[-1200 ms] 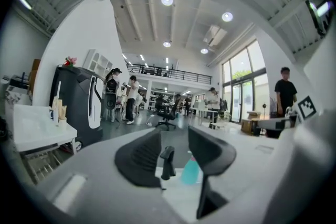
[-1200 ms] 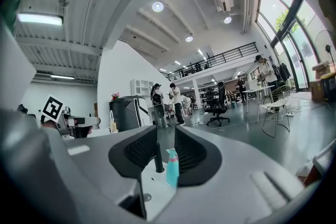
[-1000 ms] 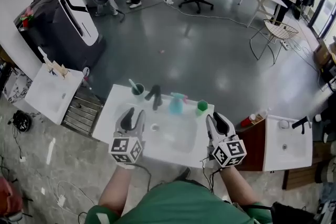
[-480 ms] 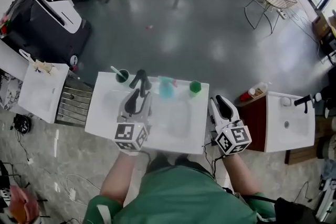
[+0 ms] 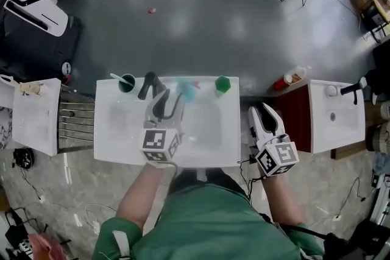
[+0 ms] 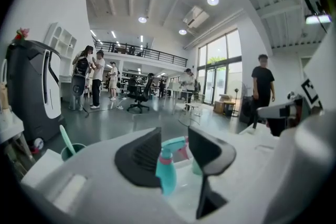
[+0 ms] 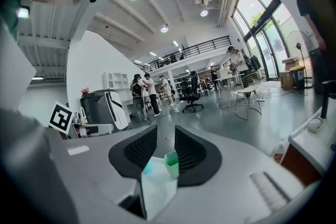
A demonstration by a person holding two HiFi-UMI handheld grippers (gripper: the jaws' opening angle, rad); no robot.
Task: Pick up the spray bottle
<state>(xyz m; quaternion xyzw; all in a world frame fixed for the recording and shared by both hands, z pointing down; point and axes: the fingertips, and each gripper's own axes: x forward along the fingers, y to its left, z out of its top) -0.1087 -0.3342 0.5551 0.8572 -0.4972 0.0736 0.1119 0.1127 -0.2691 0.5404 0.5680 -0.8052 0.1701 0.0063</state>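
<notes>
left hand-held gripper (image 5: 169, 99) nearer spray bottle (image 5: 187, 90)

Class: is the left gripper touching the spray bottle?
Cannot tell. Left gripper view: bottle shows between the left gripper's open jaws, one overlapping it; head view is blurred there.

Head camera stares steeply down over the left gripper (image 5: 169, 108) and right gripper (image 5: 263, 119) onto the basin (image 5: 116, 131). Each gripper camera sits close behind its jaws, facing almost level. Head view and left gripper view share the spray bottle (image 6: 167, 173) just ahead.
</notes>
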